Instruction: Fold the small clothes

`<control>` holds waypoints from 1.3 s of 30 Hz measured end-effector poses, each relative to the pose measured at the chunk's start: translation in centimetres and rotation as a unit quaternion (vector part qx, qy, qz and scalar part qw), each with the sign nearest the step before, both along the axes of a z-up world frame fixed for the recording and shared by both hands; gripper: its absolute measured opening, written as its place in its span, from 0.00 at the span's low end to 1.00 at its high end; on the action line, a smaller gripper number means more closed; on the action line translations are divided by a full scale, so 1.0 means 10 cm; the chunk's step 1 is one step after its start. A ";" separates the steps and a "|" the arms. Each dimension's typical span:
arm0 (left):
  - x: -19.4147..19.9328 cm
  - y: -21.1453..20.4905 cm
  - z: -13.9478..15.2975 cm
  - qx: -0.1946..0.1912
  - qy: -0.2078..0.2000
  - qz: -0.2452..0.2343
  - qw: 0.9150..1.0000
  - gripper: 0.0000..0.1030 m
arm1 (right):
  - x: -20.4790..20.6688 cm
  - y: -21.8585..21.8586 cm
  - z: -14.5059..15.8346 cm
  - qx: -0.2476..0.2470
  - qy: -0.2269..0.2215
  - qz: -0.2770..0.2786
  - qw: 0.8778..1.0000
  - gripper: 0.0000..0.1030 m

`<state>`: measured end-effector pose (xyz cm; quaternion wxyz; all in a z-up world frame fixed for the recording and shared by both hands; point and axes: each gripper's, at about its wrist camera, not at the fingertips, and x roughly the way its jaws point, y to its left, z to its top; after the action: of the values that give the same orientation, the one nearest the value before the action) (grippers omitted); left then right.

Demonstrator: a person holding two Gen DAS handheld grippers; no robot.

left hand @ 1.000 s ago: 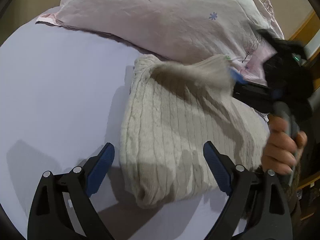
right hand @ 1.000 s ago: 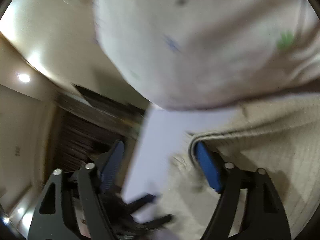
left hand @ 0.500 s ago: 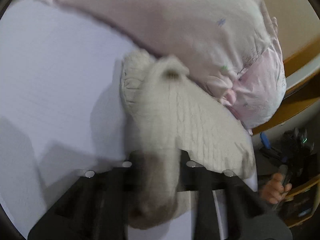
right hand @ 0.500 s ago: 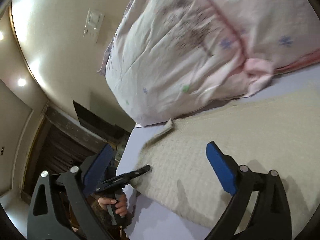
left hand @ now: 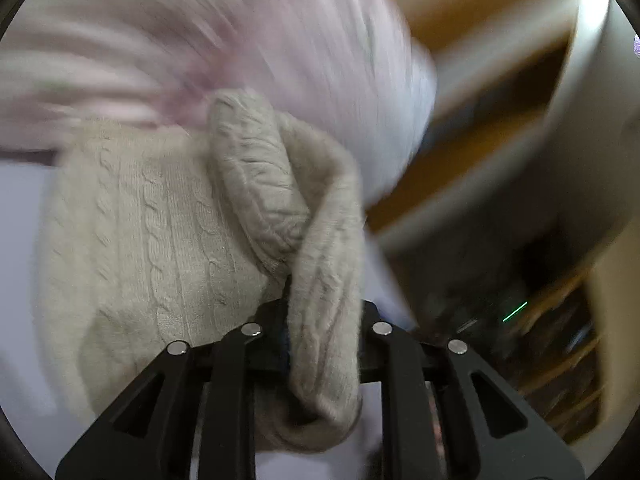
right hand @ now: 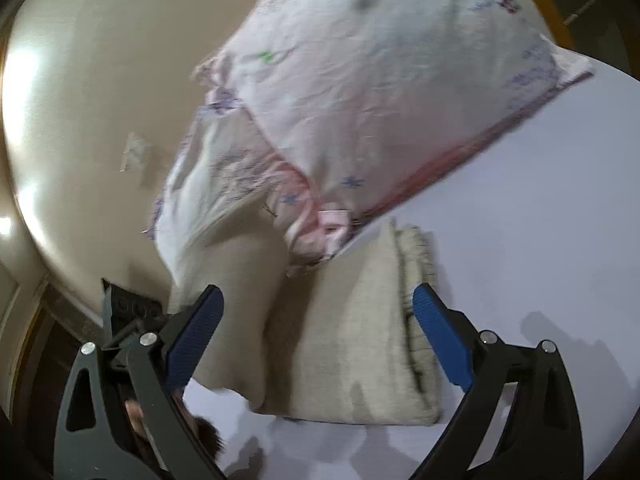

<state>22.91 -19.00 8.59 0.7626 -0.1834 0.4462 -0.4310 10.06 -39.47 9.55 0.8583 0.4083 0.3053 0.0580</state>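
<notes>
A cream cable-knit sweater (left hand: 160, 240) lies folded on the pale lilac bed sheet (right hand: 540, 200). My left gripper (left hand: 320, 344) is shut on a sleeve or edge of the sweater (left hand: 324, 280), which is bunched and lifted between the jaws. In the right wrist view the sweater (right hand: 352, 340) lies as a folded block straight ahead. My right gripper (right hand: 320, 344) is open and empty, hovering just above it with a blue pad (right hand: 440, 344) on each side.
A pink patterned pillow (right hand: 380, 100) lies just behind the sweater, touching its far edge; it also shows blurred in the left wrist view (left hand: 280, 40). A wooden bed frame (left hand: 480, 152) and dark clutter lie to the right of the bed.
My left gripper closed on the sweater's edge and is swinging it right; that view is motion-blurred. My right gripper has let go, pulled back and stays open above the sweater.
</notes>
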 end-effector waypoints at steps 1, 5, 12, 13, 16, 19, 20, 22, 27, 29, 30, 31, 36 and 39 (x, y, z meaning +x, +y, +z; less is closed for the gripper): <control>-0.03 -0.24 -0.10 0.019 0.017 -0.026 0.999 0.18 | 0.04 -0.03 -0.04 -0.004 0.017 -0.001 1.000 0.93; -0.15 -0.10 -0.04 -0.048 0.021 -0.053 0.997 0.22 | 0.12 -0.15 -0.10 -0.002 0.043 0.017 0.999 0.93; -0.19 1.17 0.00 0.036 -0.036 0.107 0.993 0.81 | 0.62 0.04 -0.41 -0.013 0.143 0.067 0.987 0.96; -0.17 1.24 -0.11 0.060 -0.021 0.114 0.991 0.81 | 0.67 0.05 -0.46 -0.016 0.156 0.067 0.985 0.96; -0.11 1.23 -0.37 0.106 0.009 0.110 0.988 0.81 | 0.72 0.05 -0.57 -0.015 0.175 0.068 0.982 0.96; -0.09 1.11 -0.53 0.132 0.015 0.095 0.987 0.87 | 0.80 0.05 -0.68 -0.020 0.188 0.069 0.979 0.95; -0.06 1.08 -0.57 0.135 0.015 0.092 0.986 0.88 | 0.84 0.05 -0.71 -0.020 0.180 0.073 0.981 0.91; -0.06 1.01 -0.60 0.135 0.020 0.086 0.987 0.90 | 0.90 0.05 -0.73 -0.025 0.165 0.083 0.982 0.44; 0.05 0.94 -0.71 0.095 0.019 0.080 0.992 0.84 | 1.14 -0.05 -0.77 -0.012 0.119 0.078 0.990 0.26; 0.05 0.93 -0.73 0.088 0.022 0.075 0.993 0.67 | 1.14 -0.01 -0.72 -0.022 0.106 0.078 0.991 0.23; 0.06 0.90 -0.72 0.082 0.022 0.074 0.994 0.54 | 1.10 0.02 -0.65 -0.021 0.092 0.080 0.992 0.23; 0.01 0.98 -0.66 0.076 0.019 0.068 0.995 0.44 | 1.06 0.05 -0.60 -0.017 0.080 0.084 0.993 0.22; -0.28 1.37 -0.39 0.089 -0.034 0.043 0.995 0.40 | 0.97 0.53 -0.29 -0.019 0.027 0.145 0.989 0.21; -0.32 1.69 -0.36 0.130 -0.057 0.077 0.987 0.47 | 1.15 0.97 -0.38 -0.091 0.073 0.168 0.979 0.25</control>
<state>19.73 -2.14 4.96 0.8349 -0.0916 0.4388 -0.3194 21.52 -29.79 5.77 0.8453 0.2749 0.4352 0.1432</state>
